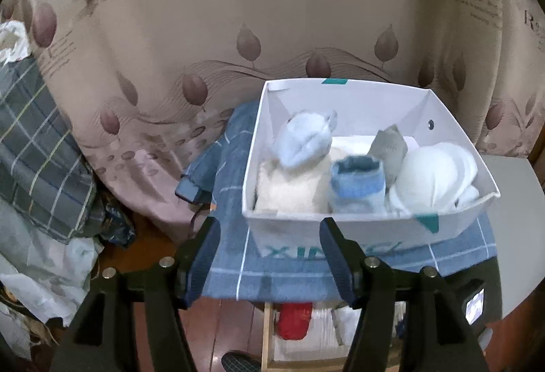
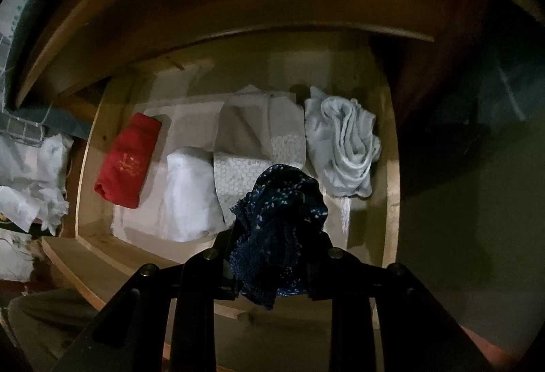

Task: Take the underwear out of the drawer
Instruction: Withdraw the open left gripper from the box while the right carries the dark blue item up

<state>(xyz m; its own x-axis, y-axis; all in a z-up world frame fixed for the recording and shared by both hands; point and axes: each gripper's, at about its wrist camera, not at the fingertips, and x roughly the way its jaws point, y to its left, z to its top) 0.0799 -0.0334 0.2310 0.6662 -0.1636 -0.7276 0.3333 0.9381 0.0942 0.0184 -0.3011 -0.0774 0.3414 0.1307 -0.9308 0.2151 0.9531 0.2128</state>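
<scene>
In the right wrist view, my right gripper (image 2: 276, 249) is shut on a dark blue lace-edged underwear (image 2: 279, 222) with small pale dots. It hangs bunched over the open wooden drawer (image 2: 85, 167), hiding the fingertips. Lying in the drawer are a red folded piece (image 2: 127, 160), a white one (image 2: 189, 195), a grey patterned one (image 2: 259, 140) and a crumpled pale blue one (image 2: 344, 143). In the left wrist view, my left gripper (image 1: 269, 230) stands open with nothing between its fingers, just in front of a white cardboard box (image 1: 340, 229) of rolled garments.
The box sits on a blue checked cloth (image 1: 279, 273) on a small stand. A leaf-print curtain (image 1: 204, 31) hangs behind it. Plaid bedding (image 1: 37, 140) and white crumpled fabric (image 1: 44, 269) pile up at the left. Below my left gripper the red piece (image 1: 294, 321) shows in the drawer.
</scene>
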